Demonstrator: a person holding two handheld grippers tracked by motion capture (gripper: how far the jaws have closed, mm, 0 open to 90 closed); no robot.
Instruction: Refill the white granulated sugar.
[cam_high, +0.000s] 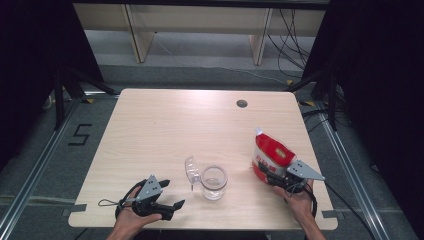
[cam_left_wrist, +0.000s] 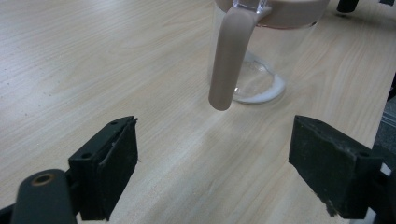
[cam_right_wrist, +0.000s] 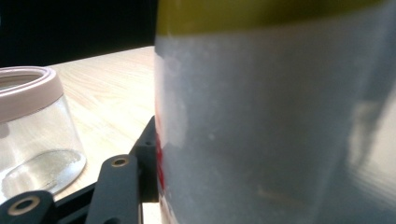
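Right gripper (cam_high: 274, 176) jaws closed on lower part of red-and-white bag (cam_high: 270, 155), bag upright at right side of table (cam_high: 150, 130), top tilted away; left jaw pressed against bag wall in right gripper view. Left gripper (cam_high: 172, 206) jaws wide apart, nothing between, resting near front edge; clear jar (cam_high: 214, 182) stands between grippers, hinged lid (cam_high: 191, 170) open, just ahead of left jaws.

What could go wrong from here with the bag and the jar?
The right gripper pinches the soft red-and-white bag low down, so it may sag or slip. The clear jar is light and its lid hangs open at one side; a bump might tip it. The left gripper stands open, not steadying it.
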